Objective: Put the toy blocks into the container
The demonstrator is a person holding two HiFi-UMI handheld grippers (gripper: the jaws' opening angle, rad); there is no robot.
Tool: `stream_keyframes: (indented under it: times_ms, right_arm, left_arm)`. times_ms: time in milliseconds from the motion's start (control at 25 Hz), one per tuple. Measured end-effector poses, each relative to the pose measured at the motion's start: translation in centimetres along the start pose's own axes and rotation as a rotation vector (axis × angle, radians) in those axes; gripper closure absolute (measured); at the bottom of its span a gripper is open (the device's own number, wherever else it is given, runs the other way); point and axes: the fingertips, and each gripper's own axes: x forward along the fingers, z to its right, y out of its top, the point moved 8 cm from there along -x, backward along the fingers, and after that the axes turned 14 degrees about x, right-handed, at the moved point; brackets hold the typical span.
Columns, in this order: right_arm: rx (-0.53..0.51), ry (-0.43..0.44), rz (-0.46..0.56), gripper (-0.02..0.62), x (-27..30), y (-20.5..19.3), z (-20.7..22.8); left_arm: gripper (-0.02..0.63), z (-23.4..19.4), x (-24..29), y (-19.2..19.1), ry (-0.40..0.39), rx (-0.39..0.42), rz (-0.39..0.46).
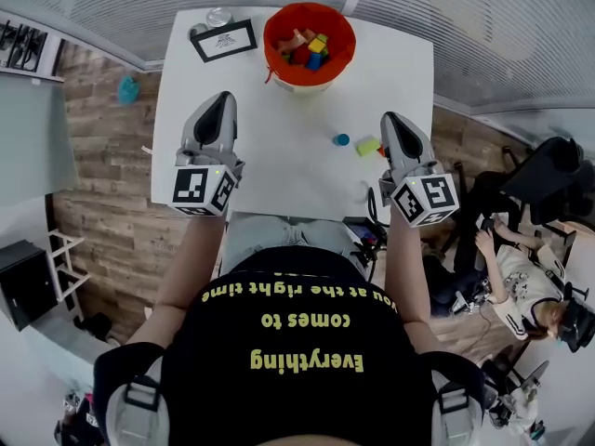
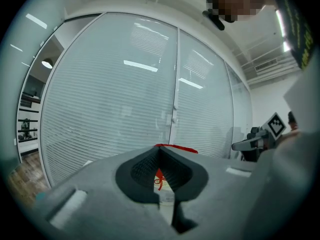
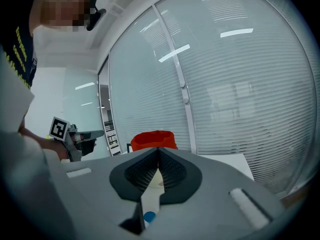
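Observation:
A red fabric container [image 1: 309, 28] stands at the table's far edge with several coloured blocks inside. On the white table [image 1: 270, 156] lie a round blue block [image 1: 342, 139] and a green block [image 1: 368, 146], with a small orange piece [image 1: 381, 150] beside it. My right gripper [image 1: 390, 117] is shut and empty, just right of the green block. My left gripper [image 1: 221, 98] is shut and empty over the table's left side. The right gripper view has the shut gripper [image 3: 159, 150], the container [image 3: 152, 139] beyond and the blue block [image 3: 149, 216] below. In the left gripper view, the gripper [image 2: 159, 149] hides most of the container [image 2: 175, 148].
A framed card [image 1: 224, 40] and a round metal object [image 1: 218, 17] sit at the far left corner of the table. A person [image 1: 521, 286] sits at a desk on the right. Glass walls with blinds run behind the table.

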Motion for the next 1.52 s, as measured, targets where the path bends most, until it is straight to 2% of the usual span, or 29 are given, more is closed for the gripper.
stream_keyframes:
  times_ms: [120, 360, 600, 880, 1520]
  right_arm:
    - [0.014, -0.010, -0.043, 0.522, 0.3, -0.8, 0.3]
    - [0.000, -0.022, -0.138, 0.475, 1.3, -2.8, 0.8]
    - [0.013, 0.012, -0.230, 0.430, 2.2, -5.5, 0.7]
    - [-0.005, 0.021, -0.337, 0.409, 3.2, -8.2, 0.9]
    - [-0.086, -0.031, -0.529, 0.365, 4.7, -13.5, 1.4]
  left_arm:
    - [0.607, 0.1, 0.6, -0.4, -0.024, -0.004, -0.010]
    - [0.607, -0.2, 1.8, -1.3, -0.043, -0.013, -0.028]
    - [0.607, 0.0, 2.3, -2.0, -0.062, -0.022, -0.042]
    - [0.607, 0.3, 2.6, -2.9, -0.084, -0.028, -0.065]
    - [0.607, 0.3, 2.2, -4.4, -0.117, -0.036, -0.107]
